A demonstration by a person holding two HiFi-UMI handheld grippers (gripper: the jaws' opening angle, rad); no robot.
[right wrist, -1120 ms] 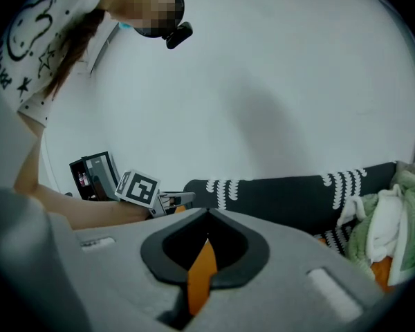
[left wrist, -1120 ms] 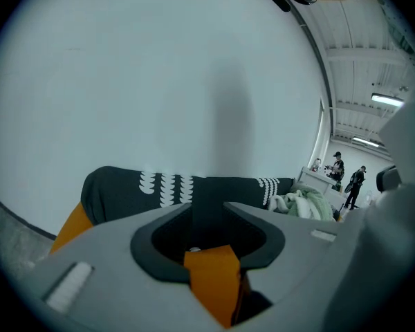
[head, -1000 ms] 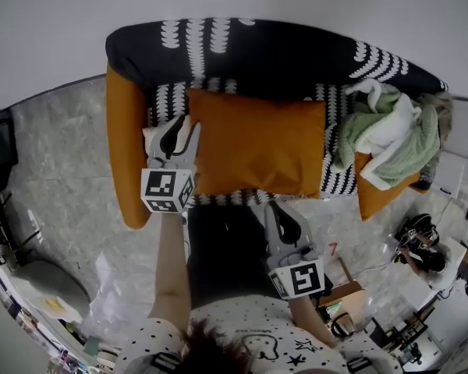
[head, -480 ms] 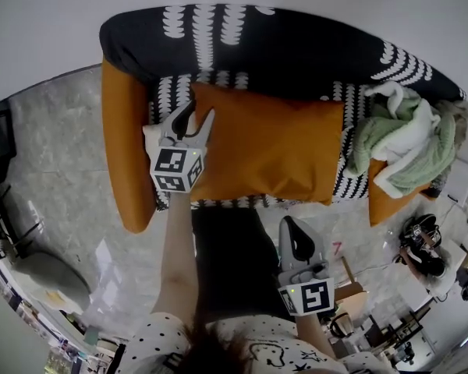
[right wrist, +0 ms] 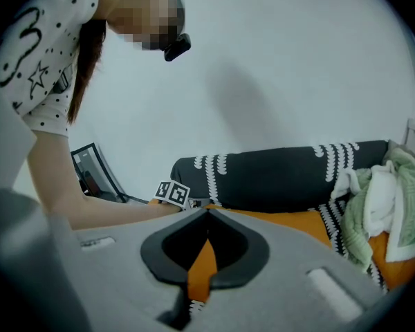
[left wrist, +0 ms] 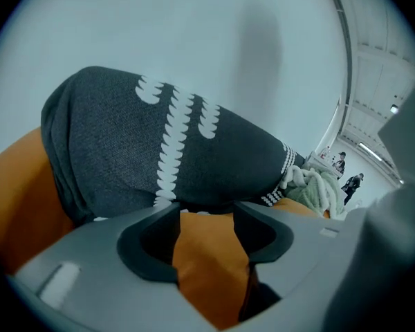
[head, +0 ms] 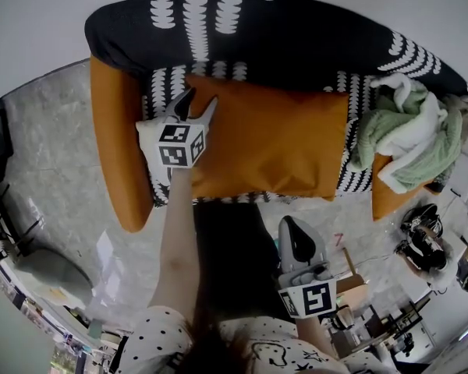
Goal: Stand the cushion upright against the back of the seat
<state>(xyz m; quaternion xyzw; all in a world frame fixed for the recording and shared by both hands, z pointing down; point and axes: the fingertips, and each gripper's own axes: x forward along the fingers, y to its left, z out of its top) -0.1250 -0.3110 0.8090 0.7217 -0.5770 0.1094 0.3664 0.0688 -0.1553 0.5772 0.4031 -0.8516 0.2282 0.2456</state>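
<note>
Left gripper (head: 198, 104), its jaws just opened wide, hovers at the cushion's (head: 273, 142) left end; orange fabric shows in the gap, unpinched. The cushion lies flat on the sofa (head: 296, 41) seat. Right gripper (head: 290, 226) is pressed together, empty.

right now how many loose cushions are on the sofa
1. The orange cushion lies flat across the sofa seat, between the orange armrests. The blanket pile on one armrest may hide another.
</note>
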